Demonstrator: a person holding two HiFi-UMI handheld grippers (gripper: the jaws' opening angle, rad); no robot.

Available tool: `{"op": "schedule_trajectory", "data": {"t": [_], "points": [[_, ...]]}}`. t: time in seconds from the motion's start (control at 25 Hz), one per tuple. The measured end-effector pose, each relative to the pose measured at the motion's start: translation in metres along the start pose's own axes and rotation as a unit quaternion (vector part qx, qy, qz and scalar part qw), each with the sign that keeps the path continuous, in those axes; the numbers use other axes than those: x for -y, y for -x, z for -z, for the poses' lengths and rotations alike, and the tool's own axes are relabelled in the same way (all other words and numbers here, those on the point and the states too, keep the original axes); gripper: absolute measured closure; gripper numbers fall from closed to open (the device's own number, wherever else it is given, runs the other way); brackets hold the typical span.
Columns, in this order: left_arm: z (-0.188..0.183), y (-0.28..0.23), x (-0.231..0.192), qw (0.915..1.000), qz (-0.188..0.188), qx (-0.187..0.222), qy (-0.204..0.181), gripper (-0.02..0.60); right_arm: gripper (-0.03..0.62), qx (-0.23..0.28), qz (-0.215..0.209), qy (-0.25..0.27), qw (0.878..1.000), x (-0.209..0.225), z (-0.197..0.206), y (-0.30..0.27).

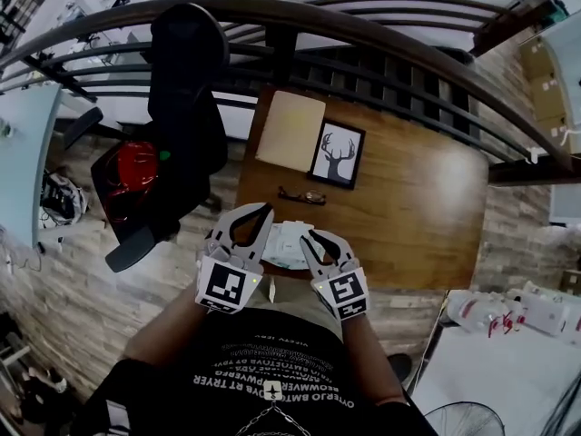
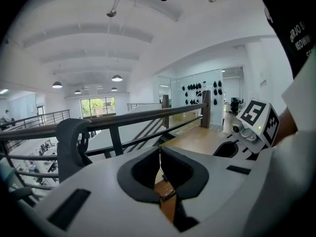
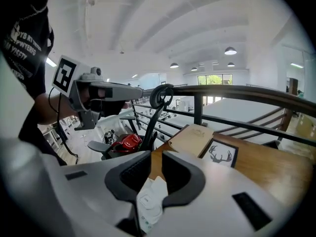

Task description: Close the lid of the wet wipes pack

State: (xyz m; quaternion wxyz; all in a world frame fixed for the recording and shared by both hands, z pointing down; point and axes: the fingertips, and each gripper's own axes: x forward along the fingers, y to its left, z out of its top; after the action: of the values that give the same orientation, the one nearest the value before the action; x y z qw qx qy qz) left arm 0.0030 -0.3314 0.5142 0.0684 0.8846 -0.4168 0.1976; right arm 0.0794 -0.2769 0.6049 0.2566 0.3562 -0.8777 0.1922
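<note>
The white wet wipes pack (image 1: 283,243) lies at the near edge of the wooden table (image 1: 408,216), between my two grippers. My left gripper (image 1: 265,209) hangs just left of the pack, its jaws closed tip to tip (image 2: 159,150) with nothing in them. To the right of the pack is my right gripper (image 1: 308,235), a little above it. In the right gripper view a narrow gap stands between the tips (image 3: 156,157), and the pack (image 3: 149,201) shows below through that gap, untouched. I cannot tell how the pack's lid stands.
Farther back on the table lie a pair of glasses (image 1: 301,194), a framed deer picture (image 1: 338,154) and a tan box (image 1: 290,130). A black chair (image 1: 182,89) holding a red object (image 1: 136,166) stands left of the table. A dark railing (image 1: 363,34) runs behind it.
</note>
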Motion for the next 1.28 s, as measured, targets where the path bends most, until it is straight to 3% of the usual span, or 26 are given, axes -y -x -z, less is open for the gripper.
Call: {"op": "schedule_trajectory", "data": {"t": [0.2,0.64,1.28], "points": [[0.018,-0.007,0.008,0.9999,0.006,-0.011,0.008,0.552,0.503,-0.017,-0.009,-0.005,1.000,0.000,0.021,-0.012],[0.052,-0.014,0.019,0.9985,0.022,-0.049,0.012,0.552,0.472,-0.052,0.014,-0.012,0.999,0.027,0.067,-0.045],[0.060,-0.027,0.026,0.9973,0.032,-0.064,0.015,0.552,0.427,-0.140,-0.012,-0.032,0.990,0.038,0.134,-0.087]]}}
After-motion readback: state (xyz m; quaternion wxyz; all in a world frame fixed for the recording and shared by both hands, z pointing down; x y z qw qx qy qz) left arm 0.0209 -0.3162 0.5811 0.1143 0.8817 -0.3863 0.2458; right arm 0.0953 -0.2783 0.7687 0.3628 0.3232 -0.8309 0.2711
